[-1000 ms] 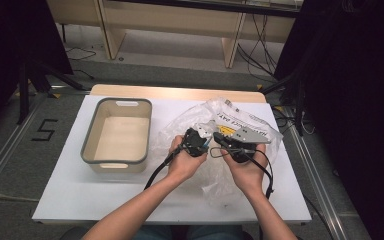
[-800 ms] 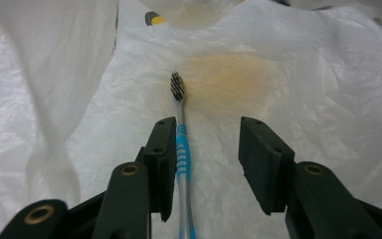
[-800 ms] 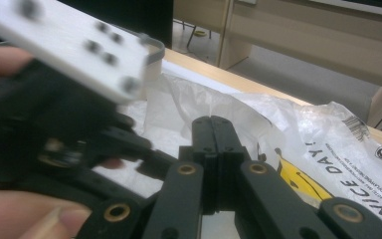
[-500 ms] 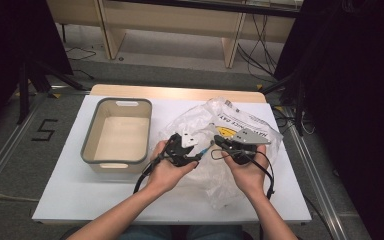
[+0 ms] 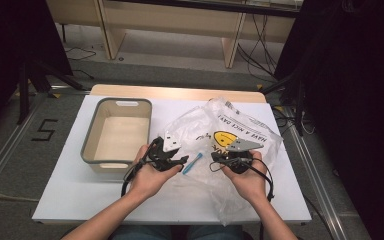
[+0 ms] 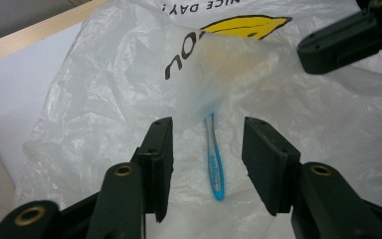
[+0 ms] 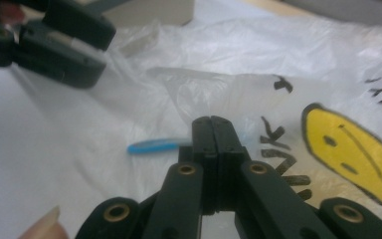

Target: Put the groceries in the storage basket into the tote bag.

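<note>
A clear plastic bag [image 5: 240,125] printed with a yellow smiley lies crumpled on the white table [image 5: 80,190]. A slim blue stick [image 5: 191,163], perhaps a toothbrush, lies at the bag's near-left edge, its far end under the film. In the left gripper view the blue stick [image 6: 214,167] rests on the bag [image 6: 104,84] between the jaws of my open left gripper [image 6: 206,134], untouched. My right gripper [image 7: 214,124] is shut on a fold of the bag [image 7: 229,94], holding it raised. Both grippers, left [image 5: 181,160] and right [image 5: 215,161], face each other across the stick.
A beige bin [image 5: 116,137] with a grey rim stands empty on the table's left half, just beyond my left hand. Table edges run near the bag on the right. Dark curtains and cables sit beyond the table.
My left gripper has drawn back leftward and toward me, away from the bag. The blue stick now shows between the two grippers. The right gripper has stayed put.
</note>
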Demonstrator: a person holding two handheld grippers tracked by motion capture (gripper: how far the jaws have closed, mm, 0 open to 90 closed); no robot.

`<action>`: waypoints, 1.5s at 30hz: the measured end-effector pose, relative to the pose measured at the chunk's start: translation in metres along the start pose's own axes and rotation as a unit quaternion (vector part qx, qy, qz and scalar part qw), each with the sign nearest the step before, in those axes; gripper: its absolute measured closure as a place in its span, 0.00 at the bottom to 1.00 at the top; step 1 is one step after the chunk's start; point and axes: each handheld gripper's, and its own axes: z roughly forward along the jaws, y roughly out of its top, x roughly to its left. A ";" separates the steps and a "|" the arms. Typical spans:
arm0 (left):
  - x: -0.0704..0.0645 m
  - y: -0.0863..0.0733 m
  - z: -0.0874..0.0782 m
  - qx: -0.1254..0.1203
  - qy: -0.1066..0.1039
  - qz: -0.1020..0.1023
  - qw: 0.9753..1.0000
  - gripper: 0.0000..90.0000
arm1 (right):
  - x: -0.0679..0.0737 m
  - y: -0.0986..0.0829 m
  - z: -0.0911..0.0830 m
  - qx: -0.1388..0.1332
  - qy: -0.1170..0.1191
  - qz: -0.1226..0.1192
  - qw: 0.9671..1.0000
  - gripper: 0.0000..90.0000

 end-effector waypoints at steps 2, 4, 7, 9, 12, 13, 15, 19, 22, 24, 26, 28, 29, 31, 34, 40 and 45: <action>0.001 -0.001 -0.002 0.000 -0.001 -0.001 1.000 0.61 | 0.001 -0.004 0.003 0.017 0.009 -0.001 1.000 1.00; 0.002 -0.001 -0.004 -0.003 0.001 -0.003 1.000 0.61 | 0.001 -0.006 0.004 0.021 0.012 -0.001 1.000 1.00; 0.004 -0.002 -0.005 -0.002 0.003 -0.004 1.000 0.61 | 0.003 -0.011 0.009 0.048 0.028 -0.003 0.998 1.00; 0.005 -0.004 -0.005 -0.001 0.004 -0.005 1.000 0.60 | 0.004 -0.014 0.011 0.065 0.036 -0.004 0.997 1.00; 0.007 -0.007 -0.003 0.003 0.005 -0.007 1.000 0.60 | 0.005 -0.020 0.015 0.092 0.051 -0.008 0.994 1.00; 0.007 -0.007 -0.003 0.005 0.006 -0.007 1.000 0.60 | 0.005 -0.020 0.015 0.092 0.051 -0.008 0.994 1.00; 0.009 -0.009 -0.002 0.007 0.006 -0.008 1.000 0.60 | 0.005 -0.022 0.017 0.104 0.057 -0.012 0.993 1.00; 0.010 -0.011 0.000 0.011 0.008 -0.009 1.000 0.60 | 0.006 -0.027 0.020 0.124 0.068 -0.015 0.990 0.99; 0.009 -0.012 0.001 0.015 0.007 -0.008 1.000 0.60 | 0.007 -0.030 0.022 0.139 0.079 -0.016 0.987 0.97; 0.009 -0.013 0.002 0.018 0.007 -0.005 1.000 0.60 | 0.008 -0.031 0.021 0.145 0.085 -0.016 0.986 0.91; 0.009 -0.015 0.004 0.023 0.007 -0.006 1.000 0.60 | 0.009 -0.030 0.019 0.135 0.084 -0.012 0.987 0.86; 0.009 -0.016 0.006 0.023 0.007 -0.007 1.000 0.61 | 0.008 -0.028 0.013 0.121 0.080 -0.007 0.989 0.82; 0.009 -0.017 0.007 0.028 0.008 -0.004 1.000 0.61 | 0.006 -0.026 0.009 0.111 0.076 -0.002 0.991 0.80; 0.009 -0.019 0.008 0.030 0.009 -0.002 0.999 0.61 | 0.001 -0.023 -0.001 0.079 0.059 0.016 0.995 0.74; 0.008 -0.021 0.010 0.034 0.008 -0.002 0.999 0.61 | -0.009 -0.021 -0.016 0.043 0.036 0.039 0.998 0.70; 0.006 -0.025 0.011 0.040 0.004 0.000 0.999 0.61 | -0.034 -0.035 -0.037 0.025 -0.017 0.088 0.996 0.65; 0.005 -0.030 0.011 0.047 0.001 0.004 0.999 0.60 | -0.043 -0.048 -0.043 0.031 -0.032 0.106 0.993 0.61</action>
